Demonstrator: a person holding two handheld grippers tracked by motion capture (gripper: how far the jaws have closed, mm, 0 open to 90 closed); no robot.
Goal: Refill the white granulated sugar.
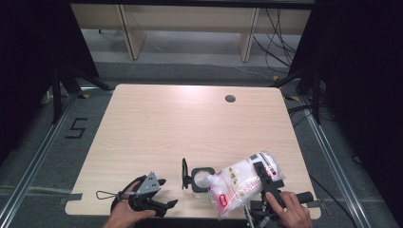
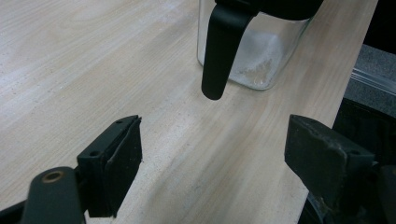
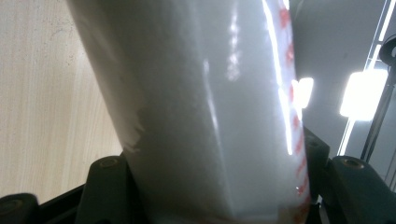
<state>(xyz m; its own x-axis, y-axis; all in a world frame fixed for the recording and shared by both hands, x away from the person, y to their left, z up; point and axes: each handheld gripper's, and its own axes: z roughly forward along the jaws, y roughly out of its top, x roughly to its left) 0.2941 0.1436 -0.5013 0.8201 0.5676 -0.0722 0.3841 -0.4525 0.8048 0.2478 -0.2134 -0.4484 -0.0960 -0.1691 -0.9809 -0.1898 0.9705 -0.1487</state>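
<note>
A clear square jar (image 1: pixel 200 180) with a black rim stands near the table's front edge, its black lid (image 1: pixel 184 173) swung open to its left. My right gripper (image 1: pixel 266 183) is shut on a clear bag of white grains (image 1: pixel 240 183), held tilted with its lower corner over the jar's mouth. In the right gripper view the bag (image 3: pixel 201 102) sits squeezed between the right gripper (image 3: pixel 210 191) jaws. My left gripper (image 1: pixel 168 192) rests open left of the jar. Its view has the left gripper (image 2: pixel 215 140) with bare table between its jaws, and the jar (image 2: pixel 261 56) with some white grains at its bottom behind the hanging lid (image 2: pixel 222 46).
The wooden table (image 1: pixel 190 123) has a round cable hole (image 1: pixel 230 99) at the back right. The jar and both hands sit close to the front edge. Dark stands (image 1: pixel 59 90) flank the table, and cables (image 1: pixel 280 42) lie on the floor behind.
</note>
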